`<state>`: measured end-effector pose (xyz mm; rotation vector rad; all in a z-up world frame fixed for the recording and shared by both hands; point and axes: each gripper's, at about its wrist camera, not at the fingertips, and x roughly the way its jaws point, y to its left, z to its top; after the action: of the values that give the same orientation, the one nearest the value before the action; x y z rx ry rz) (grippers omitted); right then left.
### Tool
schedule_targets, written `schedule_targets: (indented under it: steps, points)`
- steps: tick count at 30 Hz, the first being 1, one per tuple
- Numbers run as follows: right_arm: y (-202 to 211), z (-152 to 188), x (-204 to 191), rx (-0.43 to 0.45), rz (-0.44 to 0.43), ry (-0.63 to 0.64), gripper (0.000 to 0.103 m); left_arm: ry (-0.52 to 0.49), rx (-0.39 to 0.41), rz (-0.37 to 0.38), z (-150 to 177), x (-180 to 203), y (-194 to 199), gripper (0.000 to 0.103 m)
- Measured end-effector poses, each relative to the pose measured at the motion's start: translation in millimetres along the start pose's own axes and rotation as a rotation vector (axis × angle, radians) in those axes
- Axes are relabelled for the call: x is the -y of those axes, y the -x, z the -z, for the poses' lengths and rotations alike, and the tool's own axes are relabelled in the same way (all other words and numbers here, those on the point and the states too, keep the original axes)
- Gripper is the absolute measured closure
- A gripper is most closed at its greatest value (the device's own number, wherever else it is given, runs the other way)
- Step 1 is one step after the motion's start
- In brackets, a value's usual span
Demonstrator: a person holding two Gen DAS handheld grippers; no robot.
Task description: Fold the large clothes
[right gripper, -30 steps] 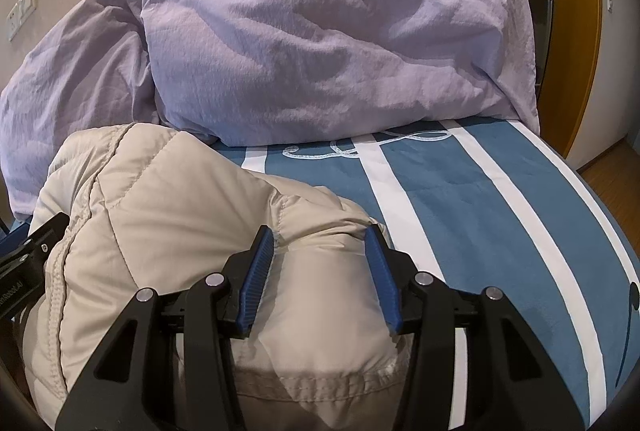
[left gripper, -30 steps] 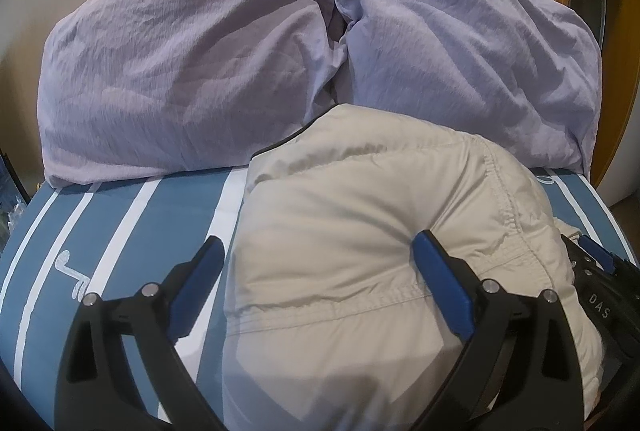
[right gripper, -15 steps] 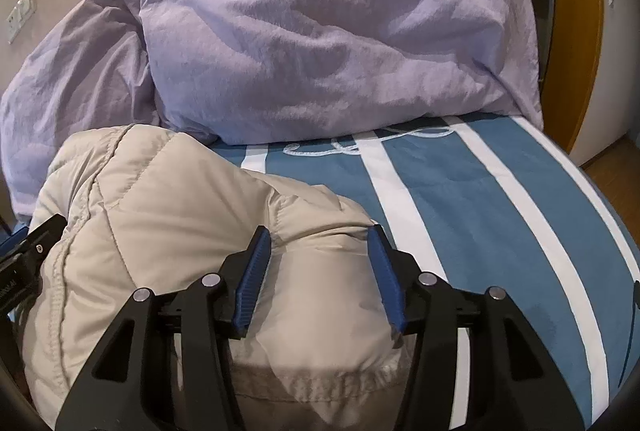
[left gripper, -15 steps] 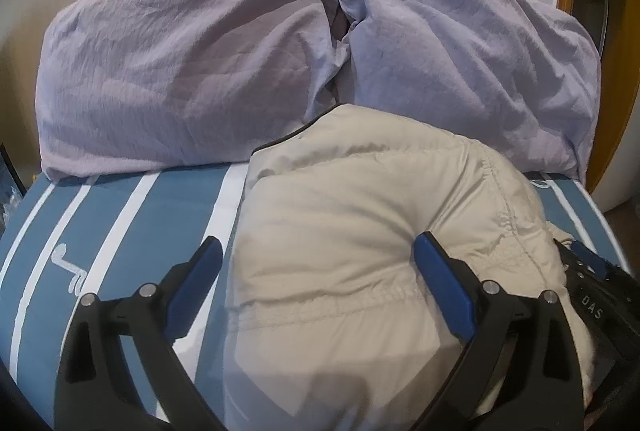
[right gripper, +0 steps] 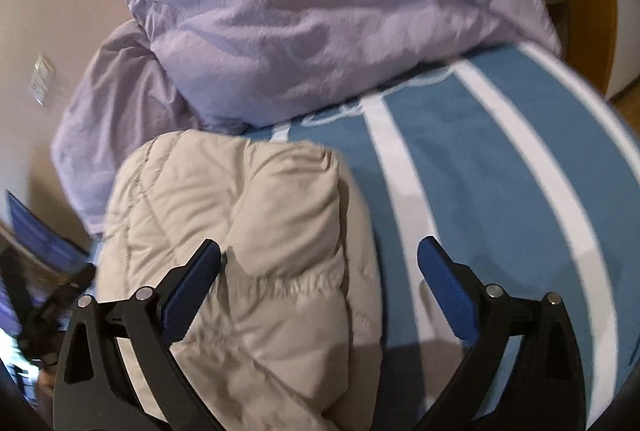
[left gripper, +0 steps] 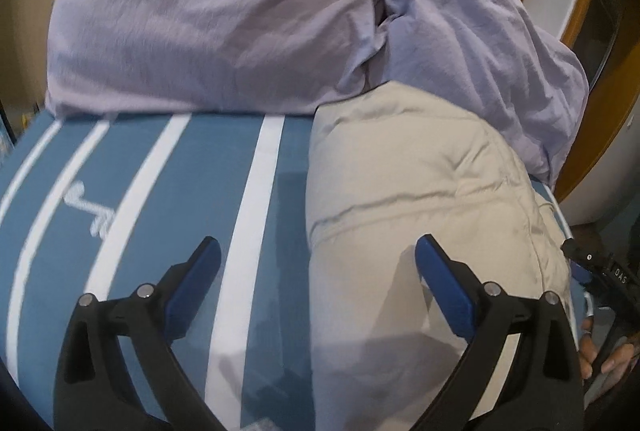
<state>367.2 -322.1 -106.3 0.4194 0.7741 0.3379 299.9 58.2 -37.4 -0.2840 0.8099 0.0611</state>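
Note:
A beige quilted puffer jacket (left gripper: 420,199) lies folded into a compact bundle on a blue bedspread with white stripes (left gripper: 168,191). My left gripper (left gripper: 316,263) is open and empty, above the jacket's left edge, with its right finger over the jacket and its left finger over the bedspread. In the right wrist view the same jacket (right gripper: 248,231) fills the lower left. My right gripper (right gripper: 320,263) is open and empty above the jacket's right edge. The right gripper's body shows at the left wrist view's right margin (left gripper: 612,271).
Two large lilac pillows (left gripper: 224,15) (left gripper: 472,47) lean against the wall at the head of the bed, just behind the jacket. A wooden door frame (left gripper: 592,79) and floor lie to the right. A wall socket (right gripper: 42,75) is at the left.
My right gripper has opened and let go of the jacket fold it was pinching. My left gripper has shifted left off the jacket. Both cameras have tilted and moved back.

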Motion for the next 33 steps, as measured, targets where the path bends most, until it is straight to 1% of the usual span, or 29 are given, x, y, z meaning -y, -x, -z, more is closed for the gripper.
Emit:
schedule_targets:
  steps: [3, 7, 14, 17, 20, 24, 27, 29, 32, 33]
  points:
    - [-6, 2, 7, -0.06, -0.068, -0.046, 0.001, 0.045, -0.034, 0.049, 3, -11, -4, 0.005]
    - [-18, 5, 16, -0.137, -0.16, -0.12, 0.001, 0.089, -0.066, 0.108, 4, -16, -10, 0.005]
    - [-38, 9, 25, -0.226, -0.264, -0.19, 0.001, 0.161, -0.109, 0.219, 7, -16, -23, 0.004]
    - [-46, 10, 26, -0.252, -0.298, -0.204, 0.001, 0.192, -0.125, 0.261, 8, -17, -30, 0.002]
    - [-54, 10, 24, -0.281, -0.336, -0.21, 0.001, 0.24, -0.154, 0.329, 11, -18, -40, 0.002]
    - [-62, 10, 18, -0.305, -0.353, -0.209, 0.001, 0.314, -0.188, 0.425, 15, -20, -54, 0.002]
    - [-65, 9, 17, -0.313, -0.374, -0.21, 0.001, 0.352, -0.19, 0.471, 19, -21, -59, 0.002]
    - [-67, 9, 17, -0.316, -0.395, -0.215, 0.001, 0.366, -0.191, 0.491, 20, -22, -60, 0.003]
    - [-70, 9, 13, -0.309, -0.438, -0.214, 0.001, 0.382, -0.194, 0.518, 18, -24, -57, 0.012]
    - [-70, 8, 10, -0.303, -0.444, -0.208, 0.001, 0.383, -0.195, 0.523, 16, -25, -55, 0.017]
